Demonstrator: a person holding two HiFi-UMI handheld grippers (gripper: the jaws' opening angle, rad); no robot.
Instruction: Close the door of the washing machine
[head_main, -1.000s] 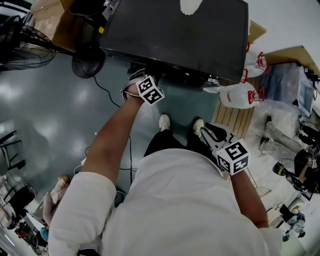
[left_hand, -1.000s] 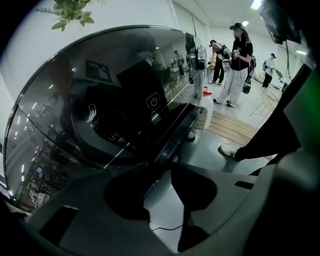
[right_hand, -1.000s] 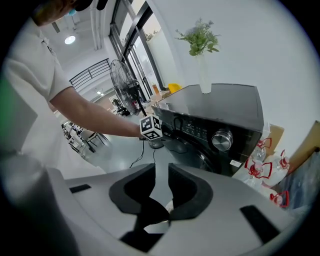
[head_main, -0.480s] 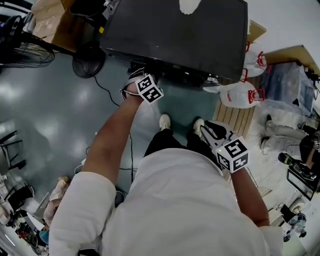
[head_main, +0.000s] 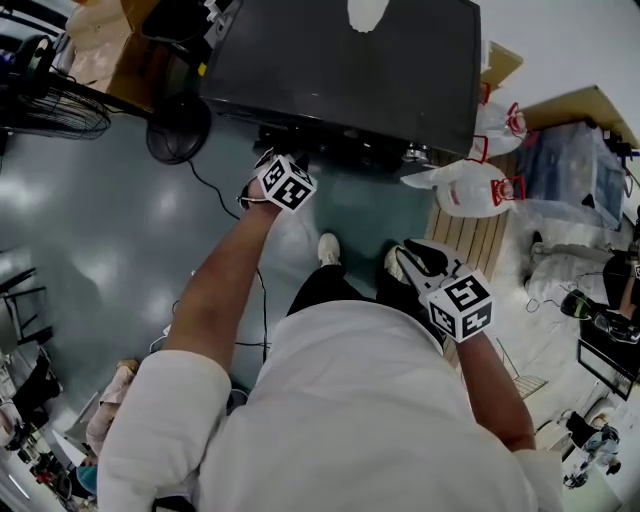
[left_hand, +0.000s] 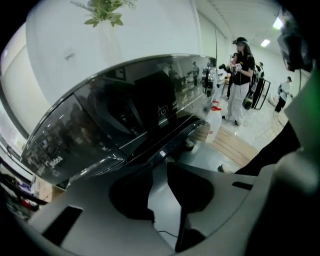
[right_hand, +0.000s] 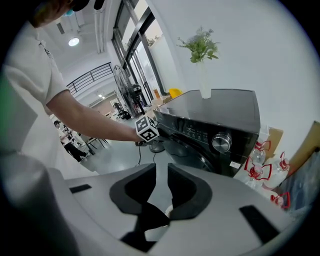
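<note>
Washing machine (head_main: 340, 60): dark, against the wall straight ahead of the person. Its door (right_hand: 192, 152) is on the front face below the knob, and looks swung in close to the front. No view shows whether it has latched.

Left gripper (left_hand: 159, 172): at the door's left edge, near the machine front. Jaws have just been closing but are still parted, with only bare floor between them and nothing held. Right gripper (right_hand: 161, 172): held back by the person's right side, well apart from the machine. Its jaws have also been closing, a gap remains, and nothing is gripped.

Step in hand, as I judge it: push the door home. Best done with the outside of the left jaws laid flat on the door's free edge, pushing square into the machine until it seats. No grip is needed. Keep the jaw tips off the glass.

Surroundings:
- vase (right_hand: 204, 75) with a green sprig on the machine top. A hard shove might rock it.
- white jugs (head_main: 470, 190) with red caps, on wooden slats just right of the machine.
- fan (head_main: 178, 125) and a cable (head_main: 215, 185) on the floor to the left, near the left arm's path.
- the person's shoes (head_main: 327, 247), close in front of the door.
</note>
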